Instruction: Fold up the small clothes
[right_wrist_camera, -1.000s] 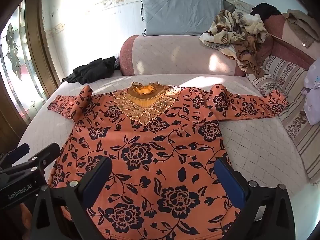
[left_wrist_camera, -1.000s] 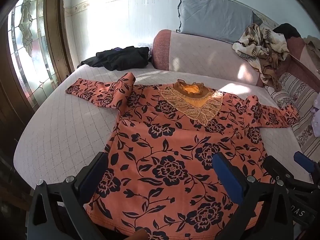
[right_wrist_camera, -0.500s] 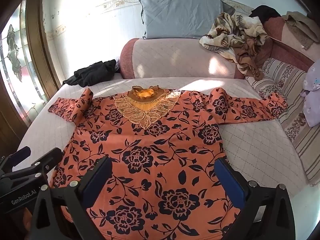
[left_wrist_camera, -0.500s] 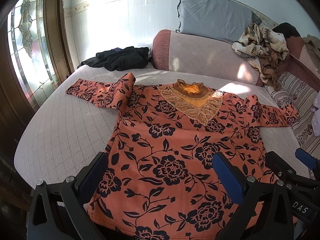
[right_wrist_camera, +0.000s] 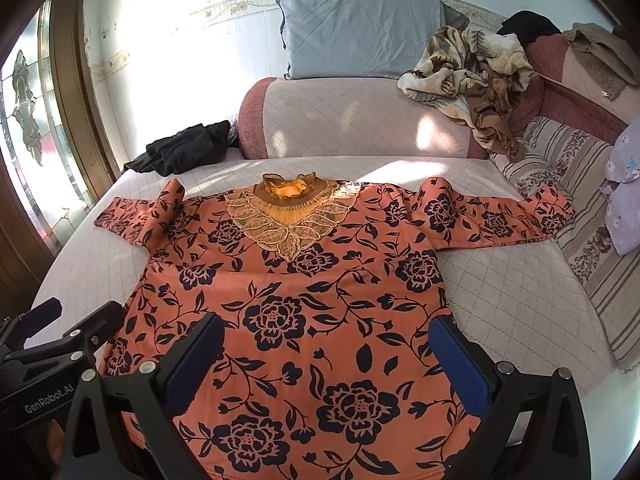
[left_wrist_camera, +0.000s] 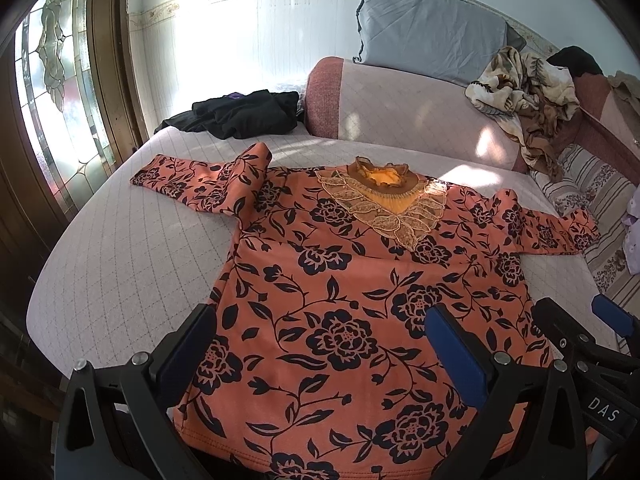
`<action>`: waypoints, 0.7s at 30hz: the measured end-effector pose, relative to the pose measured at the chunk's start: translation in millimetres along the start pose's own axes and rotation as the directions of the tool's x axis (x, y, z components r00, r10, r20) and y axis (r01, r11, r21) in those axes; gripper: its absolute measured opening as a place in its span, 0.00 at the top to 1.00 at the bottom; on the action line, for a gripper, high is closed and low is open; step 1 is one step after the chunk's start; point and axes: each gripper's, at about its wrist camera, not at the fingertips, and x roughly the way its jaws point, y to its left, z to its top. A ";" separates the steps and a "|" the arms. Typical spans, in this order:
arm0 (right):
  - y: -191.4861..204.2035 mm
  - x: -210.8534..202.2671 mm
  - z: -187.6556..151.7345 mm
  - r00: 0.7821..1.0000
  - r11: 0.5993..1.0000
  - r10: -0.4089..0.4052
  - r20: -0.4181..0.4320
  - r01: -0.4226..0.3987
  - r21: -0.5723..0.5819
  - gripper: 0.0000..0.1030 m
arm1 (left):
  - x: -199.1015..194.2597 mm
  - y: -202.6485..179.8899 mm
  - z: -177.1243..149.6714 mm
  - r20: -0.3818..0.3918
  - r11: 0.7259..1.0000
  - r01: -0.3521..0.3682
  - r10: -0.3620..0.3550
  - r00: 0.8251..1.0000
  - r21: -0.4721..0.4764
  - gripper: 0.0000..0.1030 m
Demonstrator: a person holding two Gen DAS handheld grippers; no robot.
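Garment: an orange top point(left_wrist_camera: 340, 300) with a black flower print, lying flat and face up on the bed point(left_wrist_camera: 120, 248), both sleeves spread out to the sides.
Collar: a frilled neck with a gold lace bib point(left_wrist_camera: 384, 204), at the far end of the top.
Left gripper: point(left_wrist_camera: 324, 352) poised above the near hem, its blue-padded fingers point(left_wrist_camera: 452, 348) spread wide with nothing between them.
Right gripper: point(left_wrist_camera: 592, 344) partly visible at the lower right edge; how its jaws stand cannot be told.
Behind: black clothes point(left_wrist_camera: 240, 114), a pink bolster point(left_wrist_camera: 400, 108), a grey pillow point(left_wrist_camera: 428, 34) and a crumpled patterned blanket point(left_wrist_camera: 520, 84).
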 end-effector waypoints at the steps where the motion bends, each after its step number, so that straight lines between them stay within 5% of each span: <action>1: 0.1 0.4 0.1 1.000 1.000 -0.001 0.000 0.001 0.000 0.00 | 0.2 -0.3 0.0 -0.001 1.000 0.001 -0.001 1.000 0.000 0.00; 21: 1.9 4.4 -2.1 1.000 1.000 -0.001 -0.007 0.001 -0.005 0.00 | 1.8 1.7 -0.3 -0.001 1.000 0.004 -0.004 1.000 0.001 0.00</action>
